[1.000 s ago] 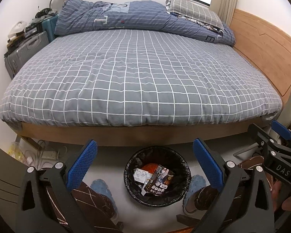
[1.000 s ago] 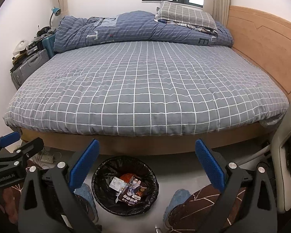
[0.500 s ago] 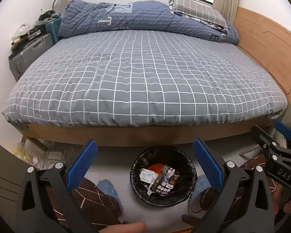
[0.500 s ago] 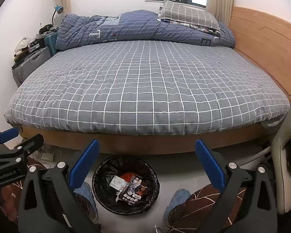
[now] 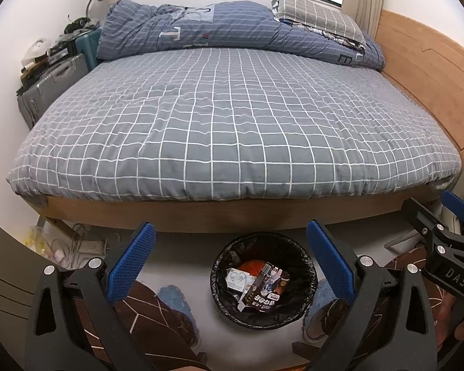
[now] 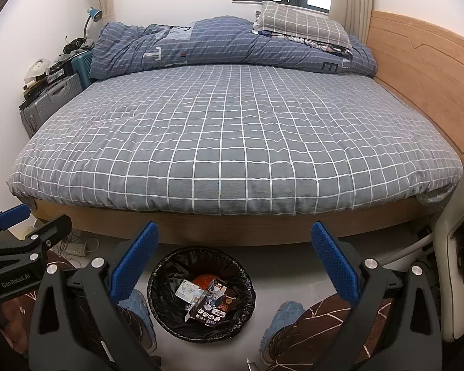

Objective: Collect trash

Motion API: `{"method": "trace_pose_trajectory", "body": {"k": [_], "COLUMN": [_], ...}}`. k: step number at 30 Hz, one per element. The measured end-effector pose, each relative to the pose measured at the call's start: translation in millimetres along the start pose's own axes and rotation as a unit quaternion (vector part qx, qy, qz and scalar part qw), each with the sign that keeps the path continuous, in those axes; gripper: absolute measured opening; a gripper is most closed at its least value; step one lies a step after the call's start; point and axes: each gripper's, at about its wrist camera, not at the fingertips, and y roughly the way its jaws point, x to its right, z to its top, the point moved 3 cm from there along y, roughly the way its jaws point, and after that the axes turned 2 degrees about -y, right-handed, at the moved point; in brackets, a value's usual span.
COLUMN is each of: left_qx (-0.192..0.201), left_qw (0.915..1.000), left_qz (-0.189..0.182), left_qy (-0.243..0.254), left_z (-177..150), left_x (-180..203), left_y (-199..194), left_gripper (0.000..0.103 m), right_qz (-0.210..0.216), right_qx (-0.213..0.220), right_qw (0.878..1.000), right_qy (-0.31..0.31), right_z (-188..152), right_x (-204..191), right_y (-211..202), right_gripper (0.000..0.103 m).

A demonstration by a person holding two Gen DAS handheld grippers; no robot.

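Looking along the left gripper (image 5: 230, 259), its jaws stand wide apart and hold nothing; beyond them a black-lined trash bin (image 5: 264, 281) sits on the floor just before the bed (image 5: 232, 130), with a dark snack packet (image 5: 264, 290) and a white wrapper (image 5: 237, 279) inside. From the right gripper (image 6: 235, 261), jaws likewise wide and empty, the same bin lies below them, between the person's blue slippers (image 6: 286, 312).

The top of the bed (image 5: 232, 117) is wide and flat, so a gripper can pass freely there. A rolled blanket (image 5: 232, 31) and a pillow (image 5: 318, 20) block the far end. Suitcases (image 5: 52, 86) crowd the left side. On the floor, the bin (image 6: 201, 293) sits between the person's two feet.
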Motion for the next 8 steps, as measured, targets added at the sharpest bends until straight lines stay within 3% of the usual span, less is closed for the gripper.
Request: {"method": "trace_pose_trajectory", "body": {"k": [8], "left_qx": [-0.009], "left_qw": [0.9999], "left_qz": [-0.011], "left_qy": [-0.008], "left_z": [1.1], "left_x": [-2.1], "left_y": [2.8], "left_gripper": [0.097], "right_qz": [0.002], "right_qx": [-0.001], "right_qw": [1.000], "right_qy": [0.000], "right_z": [-0.3], "right_x": [-1.1], "right_y": [0.7], "right_gripper": [0.095]}}
